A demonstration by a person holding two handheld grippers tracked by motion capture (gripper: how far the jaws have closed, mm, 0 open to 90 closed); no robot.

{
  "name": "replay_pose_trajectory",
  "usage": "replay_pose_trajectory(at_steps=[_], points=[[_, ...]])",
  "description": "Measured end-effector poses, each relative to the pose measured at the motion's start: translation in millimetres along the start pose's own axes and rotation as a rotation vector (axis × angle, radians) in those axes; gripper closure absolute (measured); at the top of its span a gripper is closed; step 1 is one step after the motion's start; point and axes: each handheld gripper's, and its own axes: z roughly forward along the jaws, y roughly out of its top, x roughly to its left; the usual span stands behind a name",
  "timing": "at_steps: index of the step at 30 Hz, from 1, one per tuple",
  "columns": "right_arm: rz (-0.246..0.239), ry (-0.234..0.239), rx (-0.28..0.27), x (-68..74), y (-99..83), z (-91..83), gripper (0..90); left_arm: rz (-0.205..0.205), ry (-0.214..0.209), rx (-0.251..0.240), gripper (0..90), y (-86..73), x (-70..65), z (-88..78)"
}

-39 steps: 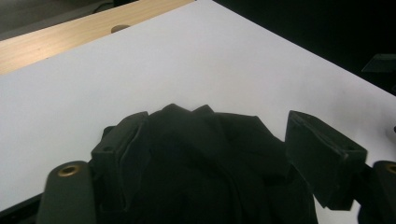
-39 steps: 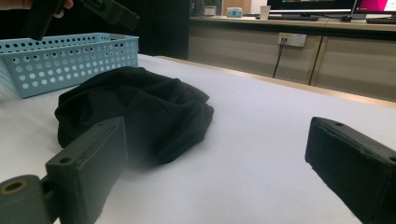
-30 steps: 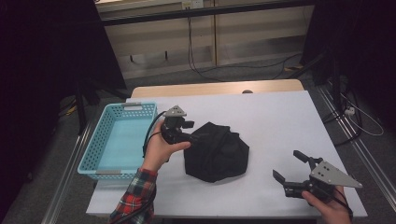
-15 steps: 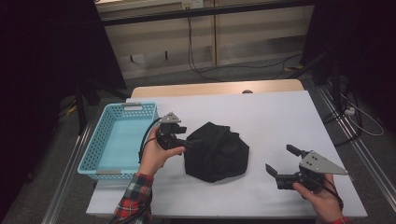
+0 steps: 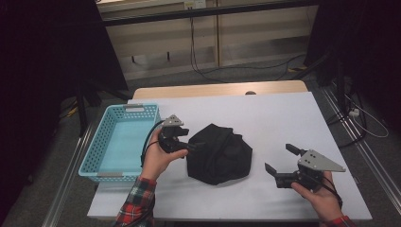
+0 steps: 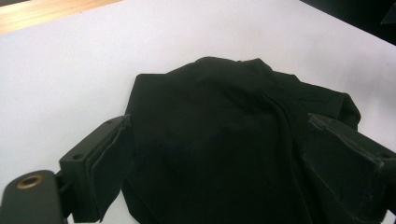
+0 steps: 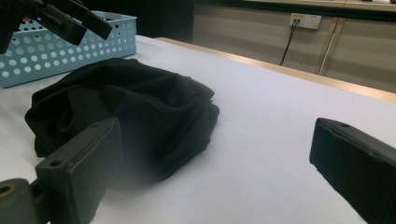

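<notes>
Right gripper has slid left toward the black cloth, jaws apart, empty. Left gripper jaws, just opened wider, straddle the cloth's left edge unpinched; it's nearer. Cloth mid-desk, right of blue basket.

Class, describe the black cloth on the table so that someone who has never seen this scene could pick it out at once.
Start at the white table, then find the light blue perforated basket at its left edge. Just right of that basket lies the black cloth, crumpled in a rounded heap between the left gripper and the right gripper. It is the table's one soft, dark, shapeless thing.
</notes>
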Motion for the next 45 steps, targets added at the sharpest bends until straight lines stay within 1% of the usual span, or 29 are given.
replay_pose_trajectory(at_steps=[5, 10, 13, 14, 15, 21, 26, 30, 36, 38, 40, 45], points=[[-0.001, 0.003, 0.011, -0.1, 0.8, 5.1, 2.2, -0.004, 0.004, -0.002, 9.5, -1.1, 2.0, -0.1], [-0.006, 0.003, 0.012, 1.2, 3.2, 11.5, 2.2, -0.017, 0.011, -0.015, 9.4, -2.2, 4.4, -2.3], [-0.01, 0.004, 0.018, 2.5, 4.5, 16.7, 2.2, -0.002, 0.016, -0.006, 8.6, -1.9, 3.9, -1.6], [-0.01, 0.005, 0.02, 2.9, 4.7, 18.6, 2.2, -0.005, 0.014, -0.009, 8.5, -1.9, 3.8, -1.4], [-0.011, 0.01, 0.022, 3.2, 4.9, 20.3, 2.2, -0.009, 0.01, -0.012, 8.3, -1.8, 4.0, -1.1], [-0.018, 0.021, 0.043, 4.4, 6.0, 29.1, 2.2, -0.014, 0.019, -0.01, 8.2, -3.1, 5.9, -0.9], [-0.029, 0.036, 0.072, 8.0, 4.7, 35.1, 2.2, -0.009, 0.023, -0.01, 8.2, -3.1, 5.9, -0.8], [-0.04, 0.051, 0.083, 11.5, 4.1, 37.4, 2.2, -0.013, 0.023, -0.005, 8.2, -3.7, 6.5, -0.3], [-0.018, 0.062, 0.093, 12.7, 3.6, 41.5, 2.0, -0.01, 0.024, -0.005, 8.2, -4.1, 6.5, 0.5], [-0.011, 0.071, 0.106, 13.0, 3.4, 44.7, 1.6, -0.008, 0.028, -0.008, 8.2, -3.9, 6.5, 0.6], [-0.023, 0.071, 0.116, 15.0, 3.4, 48.3, 1.8, -0.008, 0.032, -0.006, 8.2, -3.9, 6.4, 0.3], [-0.021, 0.093, 0.133, 19.2, 3.8, 53.5, 3.2, -0.007, 0.034, 0.0, 8.2, -4.7, 6.3, 1.2]])
